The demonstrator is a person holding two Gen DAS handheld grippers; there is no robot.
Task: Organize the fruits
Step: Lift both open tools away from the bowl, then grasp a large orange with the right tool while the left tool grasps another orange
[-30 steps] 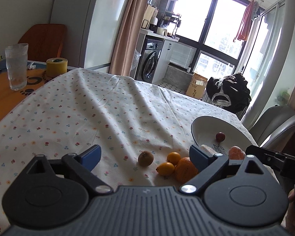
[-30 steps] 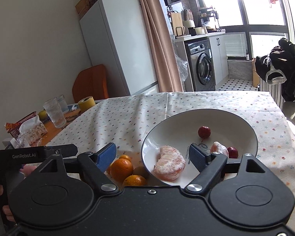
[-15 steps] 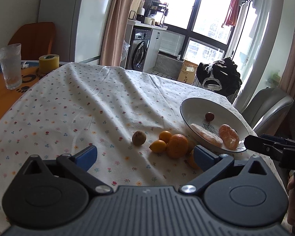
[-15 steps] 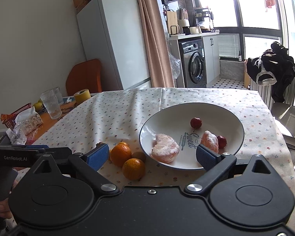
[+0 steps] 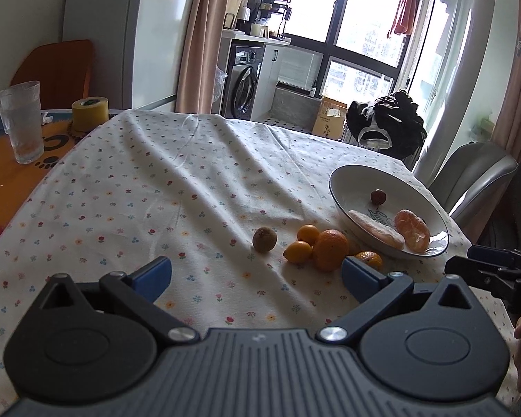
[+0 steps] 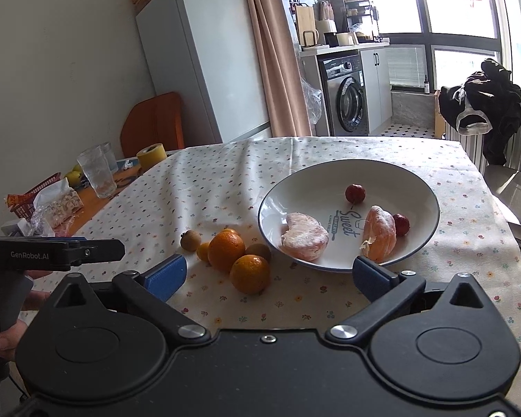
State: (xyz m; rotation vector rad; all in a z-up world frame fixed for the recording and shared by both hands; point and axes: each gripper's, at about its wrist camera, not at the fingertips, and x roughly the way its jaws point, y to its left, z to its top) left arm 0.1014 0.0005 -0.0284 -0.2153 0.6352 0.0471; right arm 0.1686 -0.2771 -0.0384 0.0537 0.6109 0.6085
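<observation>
Two peeled citrus pieces [image 6: 305,239] and two red berries [image 6: 355,193] are held in the white bowl [image 6: 423,187]; oranges [image 6: 250,274] are clustered just beside it.

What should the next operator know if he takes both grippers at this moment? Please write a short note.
Left gripper: open, empty, above the tablecloth.
Right gripper: open, empty, near the bowl's front rim.
In the white bowl: two peeled citrus pieces and two small red fruits.
Left to do: the loose fruits on the tablecloth beside the bowl: oranges, smaller citrus, brown fruits.
</observation>
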